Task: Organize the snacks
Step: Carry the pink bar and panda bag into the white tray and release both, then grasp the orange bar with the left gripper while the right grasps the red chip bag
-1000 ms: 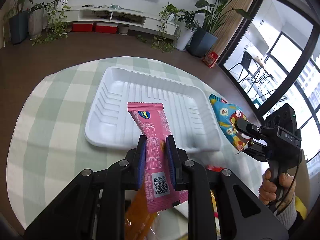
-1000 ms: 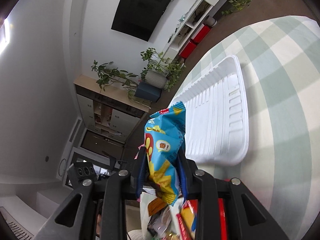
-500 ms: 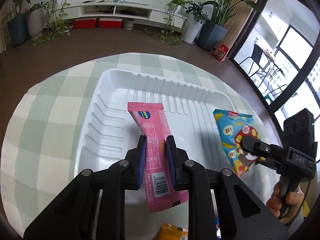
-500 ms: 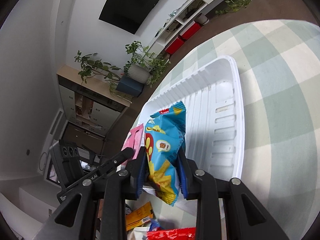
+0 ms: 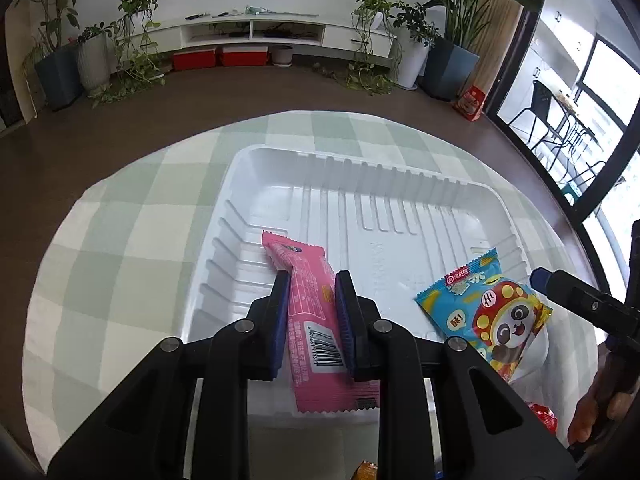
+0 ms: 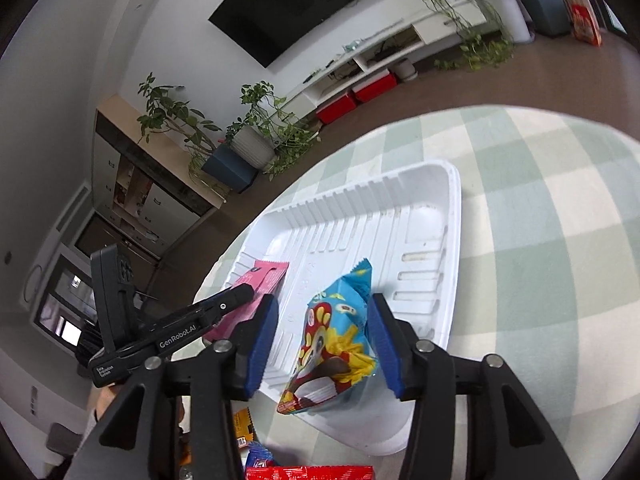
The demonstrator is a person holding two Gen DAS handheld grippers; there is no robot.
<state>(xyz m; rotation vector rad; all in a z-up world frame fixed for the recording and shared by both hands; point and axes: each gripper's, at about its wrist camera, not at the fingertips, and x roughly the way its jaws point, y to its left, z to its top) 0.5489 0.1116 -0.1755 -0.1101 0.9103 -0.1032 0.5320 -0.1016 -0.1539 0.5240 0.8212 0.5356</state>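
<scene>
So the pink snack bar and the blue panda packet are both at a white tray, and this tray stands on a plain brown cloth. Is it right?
Not quite. The cloth is checked green and white, not plain brown, as the left wrist view shows. The pink snack bar and blue panda packet are at the white tray.

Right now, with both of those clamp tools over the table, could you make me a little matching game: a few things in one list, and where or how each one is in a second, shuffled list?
Things:
1. pink snack packet
2. blue snack bag
3. white tray
4. red boxes

Places or states:
A. on the checked tablecloth
B. between the right gripper's opening jaws, in the tray
C. under the TV shelf
D. between the left gripper's pads

Pairs: 1-D, 2-B, 3-A, 4-C
</scene>
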